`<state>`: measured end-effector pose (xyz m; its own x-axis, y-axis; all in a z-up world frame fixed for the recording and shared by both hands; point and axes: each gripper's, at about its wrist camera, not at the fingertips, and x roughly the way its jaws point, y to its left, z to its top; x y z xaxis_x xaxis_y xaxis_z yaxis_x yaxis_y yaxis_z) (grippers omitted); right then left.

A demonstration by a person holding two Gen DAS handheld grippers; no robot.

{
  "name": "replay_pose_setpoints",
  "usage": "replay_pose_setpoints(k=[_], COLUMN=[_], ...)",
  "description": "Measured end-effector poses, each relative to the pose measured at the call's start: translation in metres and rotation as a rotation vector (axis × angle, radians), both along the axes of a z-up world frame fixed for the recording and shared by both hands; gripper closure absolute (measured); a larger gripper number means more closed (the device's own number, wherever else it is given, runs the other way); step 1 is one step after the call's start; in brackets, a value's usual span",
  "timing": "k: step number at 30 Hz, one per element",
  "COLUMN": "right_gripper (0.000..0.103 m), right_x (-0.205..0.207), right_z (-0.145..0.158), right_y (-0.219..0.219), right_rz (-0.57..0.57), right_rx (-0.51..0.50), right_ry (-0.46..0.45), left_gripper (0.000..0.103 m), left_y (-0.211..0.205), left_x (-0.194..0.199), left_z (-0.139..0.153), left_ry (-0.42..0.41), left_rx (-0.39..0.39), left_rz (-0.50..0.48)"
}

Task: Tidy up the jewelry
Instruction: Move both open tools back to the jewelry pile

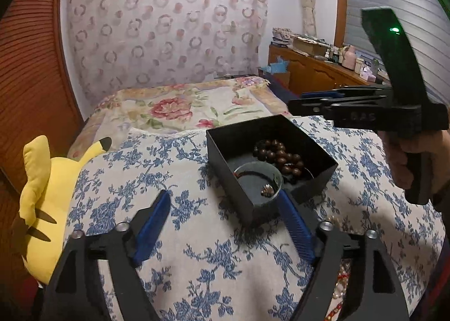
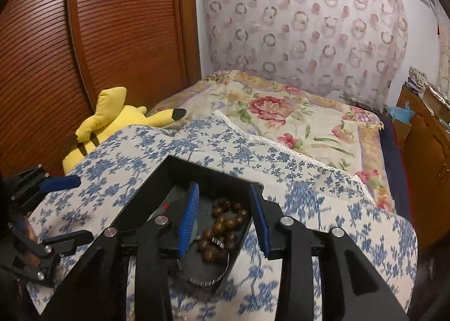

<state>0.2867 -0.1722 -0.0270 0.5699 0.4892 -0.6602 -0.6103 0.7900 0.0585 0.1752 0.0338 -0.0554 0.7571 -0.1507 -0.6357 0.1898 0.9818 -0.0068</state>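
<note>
Blue-floral woven bedcover [image 1: 197, 250] carried a square black box [image 1: 225, 149] of round wooden beads [image 1: 278, 156]; both grippers' ribbed jaws gaped empty.

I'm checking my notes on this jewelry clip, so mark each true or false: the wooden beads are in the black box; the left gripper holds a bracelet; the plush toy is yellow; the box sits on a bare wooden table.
1. The brown bead bracelet lies inside the black box. True.
2. The left gripper holds a bracelet. False: it is open and empty.
3. The plush toy is yellow. True.
4. The box sits on a bare wooden table. False: it rests on a blue floral cloth.
</note>
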Motion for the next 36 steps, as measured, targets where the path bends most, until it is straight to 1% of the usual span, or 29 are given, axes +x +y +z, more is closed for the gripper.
replay_pose_setpoints(k=[4, 7, 10, 14, 20, 25, 29, 32, 36], right_gripper=[0.063, 0.063, 0.063, 0.063, 0.063, 0.063, 0.063, 0.058, 0.058], right_x=[-0.026, -0.044, -0.065, -0.089, -0.122, -0.138, -0.154, -0.166, -0.182], right_z=[-0.003, -0.007, -0.012, -0.022, -0.041, -0.052, -0.055, -0.058, -0.062], right_y=[-0.013, -0.024, -0.039, -0.058, -0.081, -0.089, -0.091, -0.091, -0.094], right_rz=[0.018, 0.025, 0.016, -0.001, -0.018, -0.018, -0.007, -0.01, -0.009], right_rx=[0.007, 0.025, 0.049, 0.069, 0.068, 0.045, 0.056, 0.051, 0.059], right_ry=[-0.007, 0.0, 0.015, 0.034, 0.08, 0.102, 0.111, 0.113, 0.125], left_gripper=[0.015, 0.013, 0.012, 0.012, 0.012, 0.011, 0.012, 0.012, 0.012], left_y=[-0.003, -0.005, -0.007, -0.012, -0.014, -0.012, -0.013, -0.015, -0.025], left_x=[-0.008, -0.016, -0.025, -0.037, -0.053, -0.067, -0.077, -0.083, -0.09], left_z=[-0.003, -0.003, -0.005, -0.009, -0.02, -0.03, -0.038, -0.042, -0.046], left_ry=[-0.001, -0.002, -0.002, -0.001, 0.021, 0.045, 0.07, 0.091, 0.116], left_rx=[0.005, -0.006, -0.011, 0.003, -0.005, -0.013, -0.031, -0.041, -0.051], left_rz=[-0.001, -0.005, -0.008, -0.006, -0.003, 0.005, 0.002, -0.016, -0.061])
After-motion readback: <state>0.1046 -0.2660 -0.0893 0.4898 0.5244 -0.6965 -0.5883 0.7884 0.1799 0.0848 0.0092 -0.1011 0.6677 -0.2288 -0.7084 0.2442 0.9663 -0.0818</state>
